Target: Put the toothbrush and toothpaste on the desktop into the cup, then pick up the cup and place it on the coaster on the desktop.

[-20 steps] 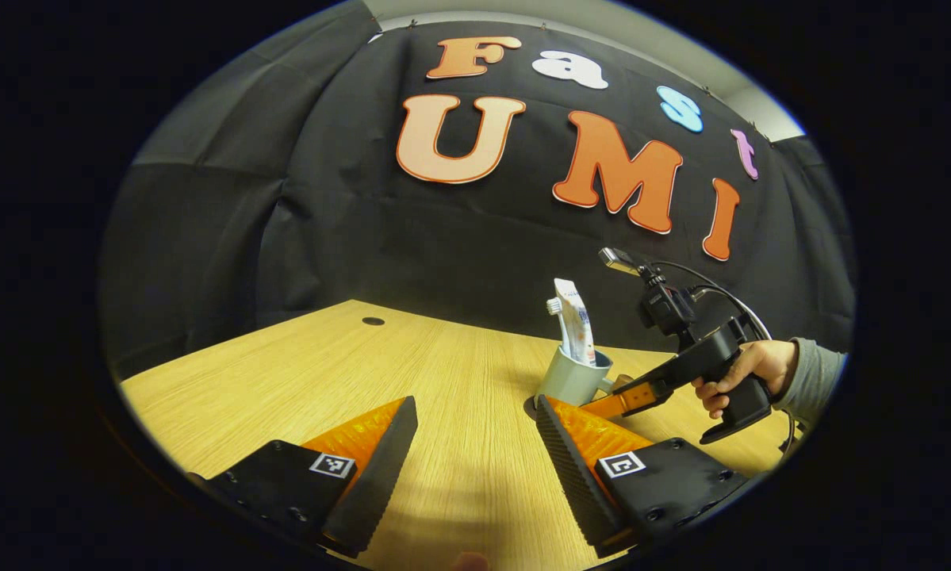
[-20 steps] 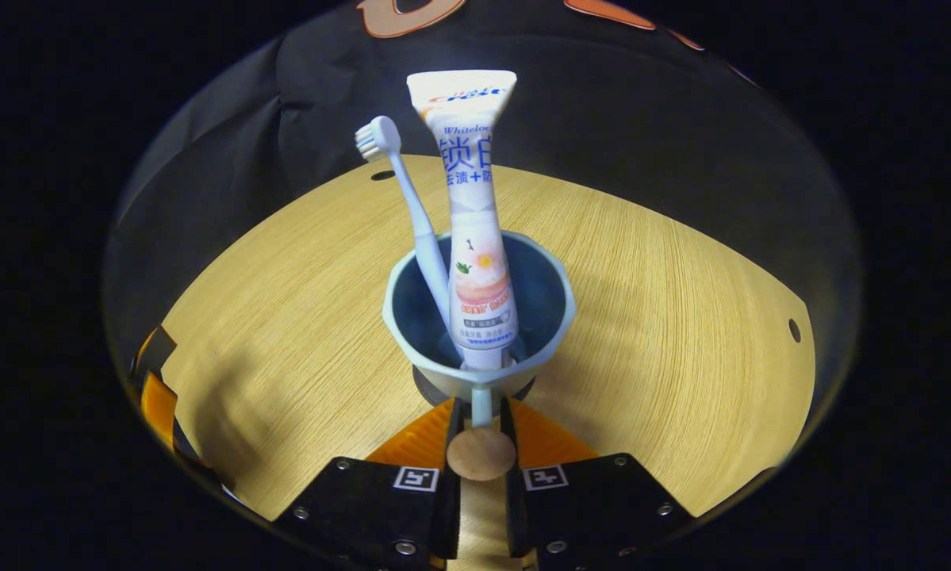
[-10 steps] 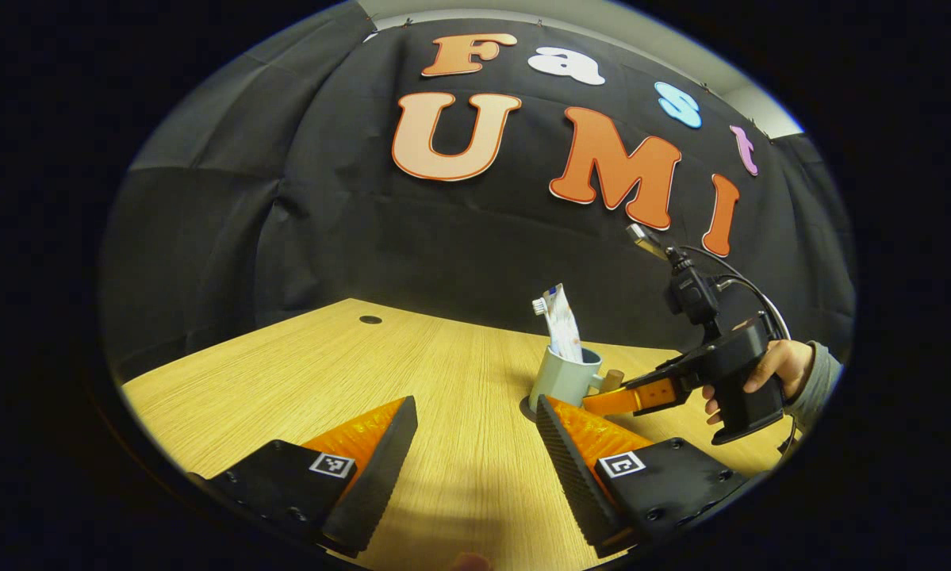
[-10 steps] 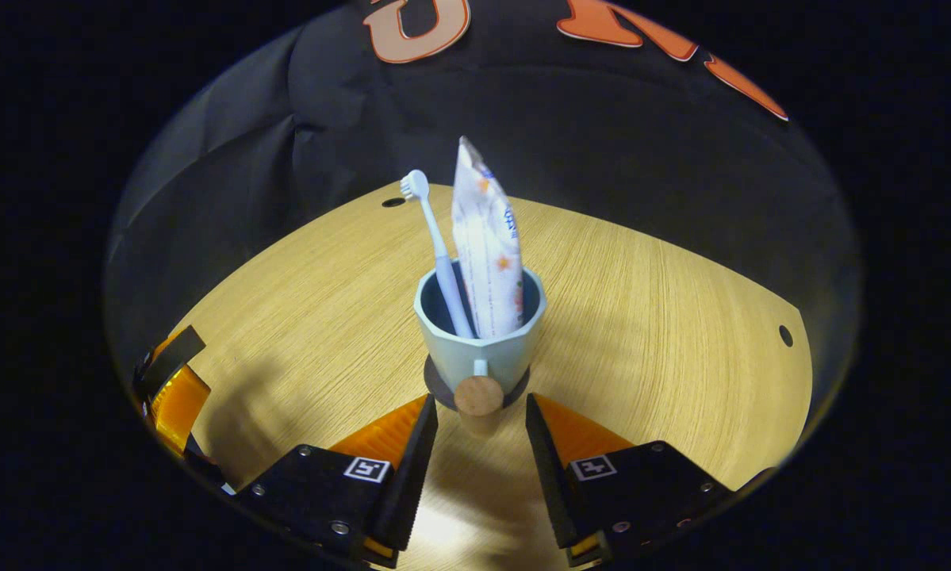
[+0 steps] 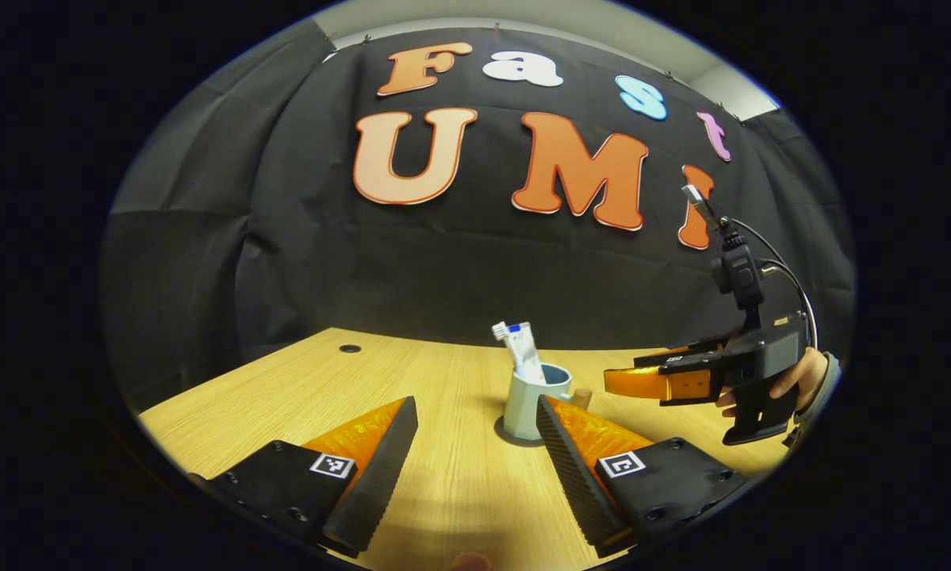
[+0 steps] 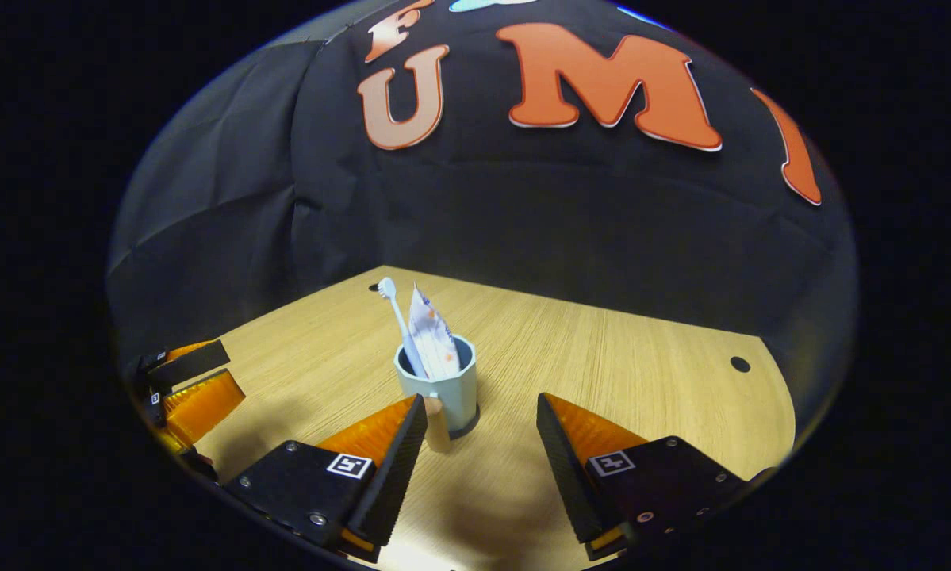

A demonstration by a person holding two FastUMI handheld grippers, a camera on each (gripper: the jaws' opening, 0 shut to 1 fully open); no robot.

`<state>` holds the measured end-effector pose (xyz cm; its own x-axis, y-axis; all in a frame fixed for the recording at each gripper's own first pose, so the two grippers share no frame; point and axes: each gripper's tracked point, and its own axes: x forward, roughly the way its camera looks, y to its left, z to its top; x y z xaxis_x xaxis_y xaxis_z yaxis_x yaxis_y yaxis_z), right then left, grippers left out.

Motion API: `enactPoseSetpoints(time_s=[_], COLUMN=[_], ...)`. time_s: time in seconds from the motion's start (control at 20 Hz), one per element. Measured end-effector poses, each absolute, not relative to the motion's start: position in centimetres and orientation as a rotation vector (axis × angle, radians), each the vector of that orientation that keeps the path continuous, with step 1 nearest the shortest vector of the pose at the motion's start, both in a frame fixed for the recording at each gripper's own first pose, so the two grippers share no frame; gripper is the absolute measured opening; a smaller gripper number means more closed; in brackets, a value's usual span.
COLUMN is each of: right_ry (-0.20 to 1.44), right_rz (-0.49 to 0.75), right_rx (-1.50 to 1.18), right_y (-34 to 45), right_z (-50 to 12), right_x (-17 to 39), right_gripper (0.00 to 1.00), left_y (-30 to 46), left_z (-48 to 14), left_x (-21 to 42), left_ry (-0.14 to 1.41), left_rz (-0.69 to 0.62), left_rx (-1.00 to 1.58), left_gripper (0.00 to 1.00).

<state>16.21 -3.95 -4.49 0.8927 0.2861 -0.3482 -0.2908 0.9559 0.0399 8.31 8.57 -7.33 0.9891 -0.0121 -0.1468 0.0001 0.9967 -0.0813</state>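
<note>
cup (image 6: 437,386) with toothbrush (image 6: 396,319) and toothpaste (image 6: 431,333) released onto coaster (image 6: 470,428); right gripper (image 6: 481,432) jaws now open, withdrawn; left gripper (image 5: 475,444) open, idle; task seemingly complete.

We see our left claw (image 5: 475,444) at the bottom, its two fingers spread wide over the wooden worktop (image 5: 285,388). Beyond them a pale blue cup (image 5: 527,404) stands on a dark coaster (image 5: 515,434), with a toothbrush (image 5: 507,342) and a toothpaste tube (image 5: 527,353) upright inside. To the right, a hand (image 5: 792,381) holds the right claw (image 5: 642,377) above the worktop, apart from the cup.
</note>
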Motion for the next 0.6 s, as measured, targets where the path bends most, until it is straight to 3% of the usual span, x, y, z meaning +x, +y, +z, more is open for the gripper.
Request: enactPoseSetpoints(time_s=[0.6], right_ry=[0.113], right_rz=[0.107], right_rx=[-0.072], right_y=[-12.3], right_z=[-1.5], right_x=[10.7], right_gripper=[0.84], left_y=[3.0], left_z=[-2.9], left_x=[9.3], left_ry=[0.024], left_rz=[-0.054], left_rx=[-0.017], left_gripper=[0.96])
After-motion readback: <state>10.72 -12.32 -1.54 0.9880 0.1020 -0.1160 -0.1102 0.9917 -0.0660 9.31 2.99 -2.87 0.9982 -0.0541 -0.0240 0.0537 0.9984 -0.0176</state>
